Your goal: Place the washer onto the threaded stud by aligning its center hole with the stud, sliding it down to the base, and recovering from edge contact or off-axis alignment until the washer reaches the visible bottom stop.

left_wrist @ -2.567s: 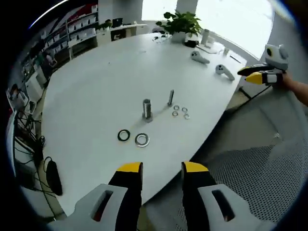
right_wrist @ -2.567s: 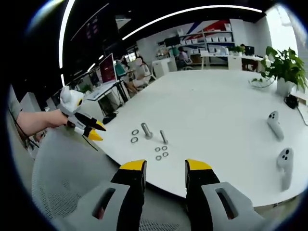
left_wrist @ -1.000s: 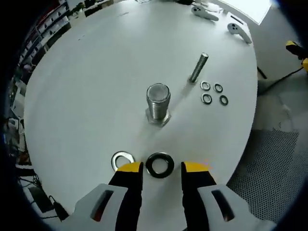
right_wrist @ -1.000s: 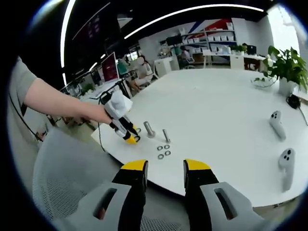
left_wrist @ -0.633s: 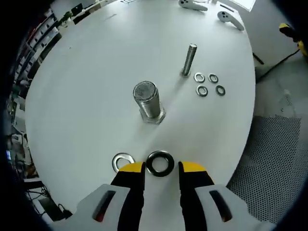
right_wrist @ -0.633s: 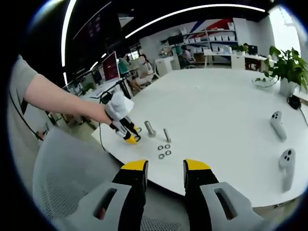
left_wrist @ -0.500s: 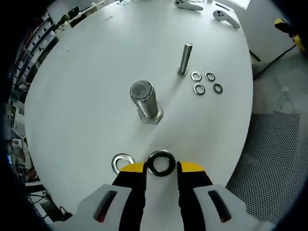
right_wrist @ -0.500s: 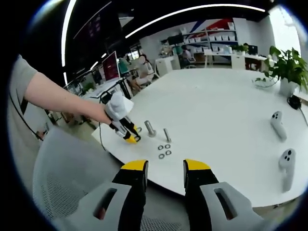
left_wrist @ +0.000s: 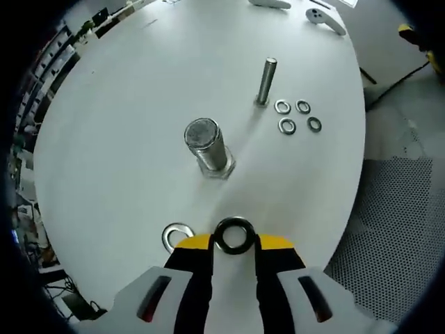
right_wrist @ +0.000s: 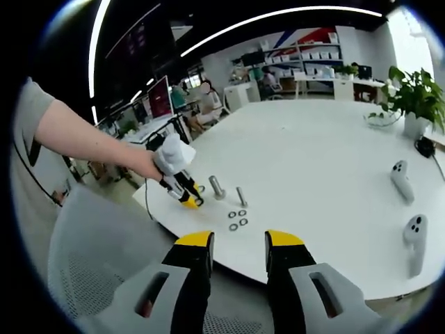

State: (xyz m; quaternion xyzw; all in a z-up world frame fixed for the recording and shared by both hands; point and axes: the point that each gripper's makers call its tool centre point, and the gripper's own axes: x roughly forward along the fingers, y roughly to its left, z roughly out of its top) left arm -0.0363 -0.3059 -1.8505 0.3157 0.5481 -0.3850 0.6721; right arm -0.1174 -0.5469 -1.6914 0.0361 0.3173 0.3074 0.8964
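Left gripper view: the dark washer (left_wrist: 233,235) is being clenched by the left gripper (left_wrist: 233,243) at the bench (left_wrist: 125,83) near edge, and should be kept level before being carried over the threaded stud (left_wrist: 206,142).

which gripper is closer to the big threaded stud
Left. The left gripper, fingers closed on the black washer, is just short of the big stud. The right gripper hangs off the table edge.
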